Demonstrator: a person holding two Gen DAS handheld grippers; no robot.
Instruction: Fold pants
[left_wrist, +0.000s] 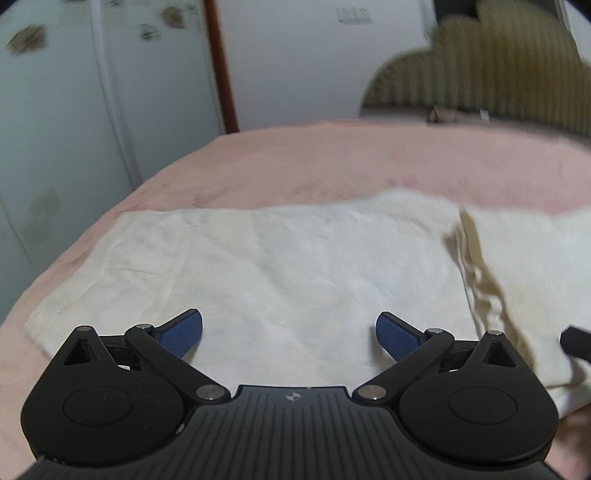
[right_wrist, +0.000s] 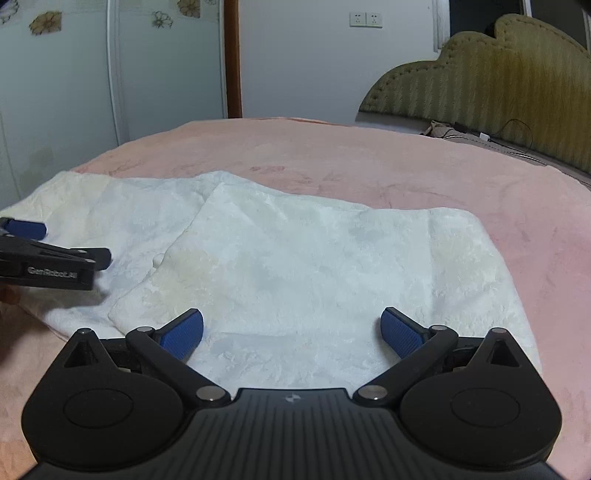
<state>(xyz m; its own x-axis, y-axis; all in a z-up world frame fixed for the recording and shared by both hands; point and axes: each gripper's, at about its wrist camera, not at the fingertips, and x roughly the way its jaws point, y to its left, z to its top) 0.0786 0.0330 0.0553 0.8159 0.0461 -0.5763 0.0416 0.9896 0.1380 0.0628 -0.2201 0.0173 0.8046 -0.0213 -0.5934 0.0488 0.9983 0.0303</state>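
while both tools hang above the cloth with nothing in them, we record the following. the pants (right_wrist: 295, 258) lie on the pink blanket (right_wrist: 369, 166), near its front edge, and are already partly folded: one layer is laid over another, its folded edge (right_wrist: 177, 251) running diagonally across the lower layer, which shows past it on the side away from the headboard (right_wrist: 498, 85). in the left wrist view a thicker bunched seam (left_wrist: 480, 273) stands up on the headboard side of the pants.

the left gripper (left_wrist: 289, 334) has its jaws spread wide, empty, over the flat part of the pants away from the headboard. the right gripper (right_wrist: 291, 334) is likewise spread wide and empty, over the upper layer on the headboard side. neither blue pad touches the fabric, as far as we can tell.

we judge the step in hand to be taking hold for a further fold. to do it well, we would bring each tool down to a corner of the same end, pinch every layer together rather than the top one alone, and close fully before lifting. the two tools should rise and travel together, keeping the edge taut between them, so the diagonal edge does not drag askew. the bunched seam wants flattening first, or the stack will sit lopsided.
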